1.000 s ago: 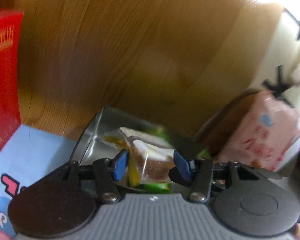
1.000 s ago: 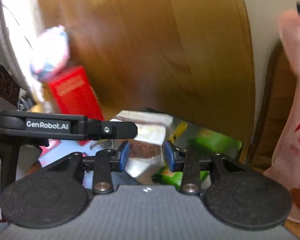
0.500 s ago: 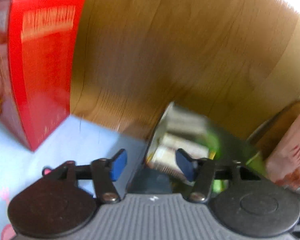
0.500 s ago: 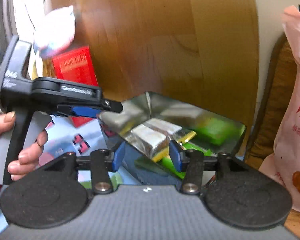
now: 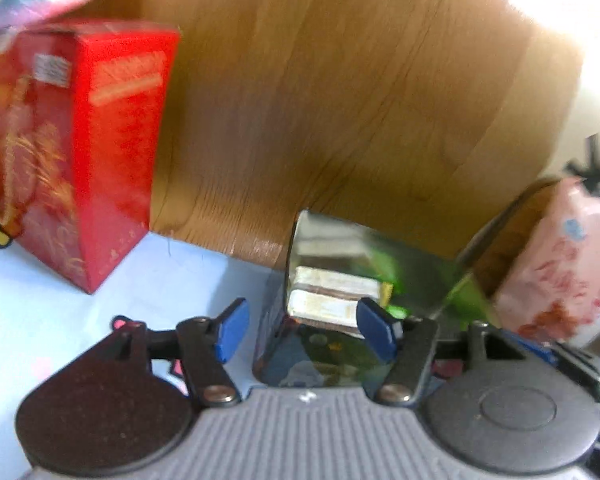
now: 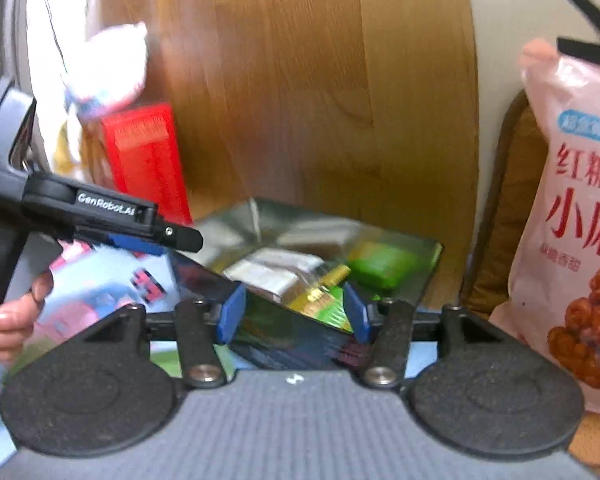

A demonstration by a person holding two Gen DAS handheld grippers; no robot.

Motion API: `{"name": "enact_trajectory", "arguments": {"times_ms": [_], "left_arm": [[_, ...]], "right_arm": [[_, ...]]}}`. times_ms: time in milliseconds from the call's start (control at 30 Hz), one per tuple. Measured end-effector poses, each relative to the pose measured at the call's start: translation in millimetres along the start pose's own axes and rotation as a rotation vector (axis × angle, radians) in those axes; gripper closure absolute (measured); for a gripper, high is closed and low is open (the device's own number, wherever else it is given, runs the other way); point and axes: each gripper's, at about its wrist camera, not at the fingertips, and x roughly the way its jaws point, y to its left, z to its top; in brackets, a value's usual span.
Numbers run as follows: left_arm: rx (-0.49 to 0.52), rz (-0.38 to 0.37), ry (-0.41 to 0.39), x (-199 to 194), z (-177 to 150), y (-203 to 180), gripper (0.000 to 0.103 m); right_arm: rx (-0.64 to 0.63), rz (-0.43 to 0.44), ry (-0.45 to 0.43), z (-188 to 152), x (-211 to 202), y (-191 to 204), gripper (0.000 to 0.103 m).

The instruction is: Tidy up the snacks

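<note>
An open shiny metal tin stands on the pale printed mat against a wooden panel. Inside lie a white-and-brown wrapped snack packet, a green packet and a yellow-green one. My left gripper hovers at the tin's near left corner. Its jaws are opening and the blue pads touch nothing. My right gripper faces the tin's near wall, jaws opening, pads clear of it. The right wrist view shows the left gripper from the side, held by a hand.
A red carton stands left of the tin, with a blurred pale bag above it. A pink snack bag leans at the right against a brown chair back. The wooden panel closes off the back.
The left gripper held a brown snack packet over the tin a second ago; now it is empty and has drawn back to the left. Both grippers' jaws have widened.
</note>
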Motion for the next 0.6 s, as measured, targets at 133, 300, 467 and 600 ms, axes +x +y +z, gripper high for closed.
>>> {"name": "enact_trajectory", "arguments": {"times_ms": [133,300,467,600], "left_arm": [[-0.017,-0.012,-0.053,-51.0,-24.0,31.3,0.039],[-0.12,0.016,-0.061,-84.5,-67.7,72.9,0.039],[-0.24,0.016,0.001,-79.1,-105.0,98.7,0.04],[-0.18,0.044,-0.004,-78.5,-119.1,91.0,0.041]], "right_arm": [[0.016,0.099,0.014,-7.0,-17.9,23.9,0.046],[-0.01,0.176,0.12,-22.2,0.1,60.4,0.046],[-0.073,0.178,0.212,-23.2,43.3,97.8,0.047],[-0.198,0.128,0.271,-34.5,61.3,117.9,0.053]]}}
